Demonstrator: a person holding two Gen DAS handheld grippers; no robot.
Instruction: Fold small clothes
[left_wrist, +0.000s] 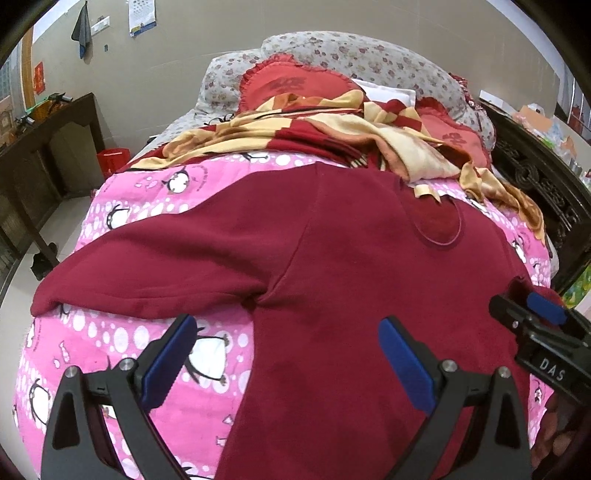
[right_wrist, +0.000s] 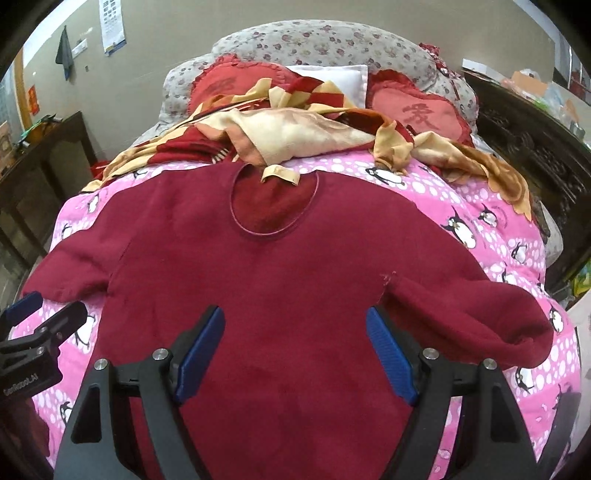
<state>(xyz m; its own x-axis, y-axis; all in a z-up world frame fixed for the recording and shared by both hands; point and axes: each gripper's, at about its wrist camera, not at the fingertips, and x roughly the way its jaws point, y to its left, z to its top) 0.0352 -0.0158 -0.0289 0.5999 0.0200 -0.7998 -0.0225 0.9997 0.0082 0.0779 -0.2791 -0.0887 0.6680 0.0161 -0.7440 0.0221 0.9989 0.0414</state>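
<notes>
So I'm working on a bed with a pink penguin-print quilt, and it's soft and lumpy. The dark red fleece long-sleeved top lies spread flat on it, sleeves out to both sides. My left gripper and right gripper both hover over it, jaws wide open, holding nothing. My worry: pinching quilt along with fleece, or the yellow-and-red blanket touching the collar dragging along.

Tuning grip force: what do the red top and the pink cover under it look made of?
Red top: looks like fleece or brushed knit, matte and fuzzy, with soft thick folds at the sleeves. Pink cover: probably printed woven cotton, smoother and flat, quilt-like puffiness; fibre unclear.
</notes>
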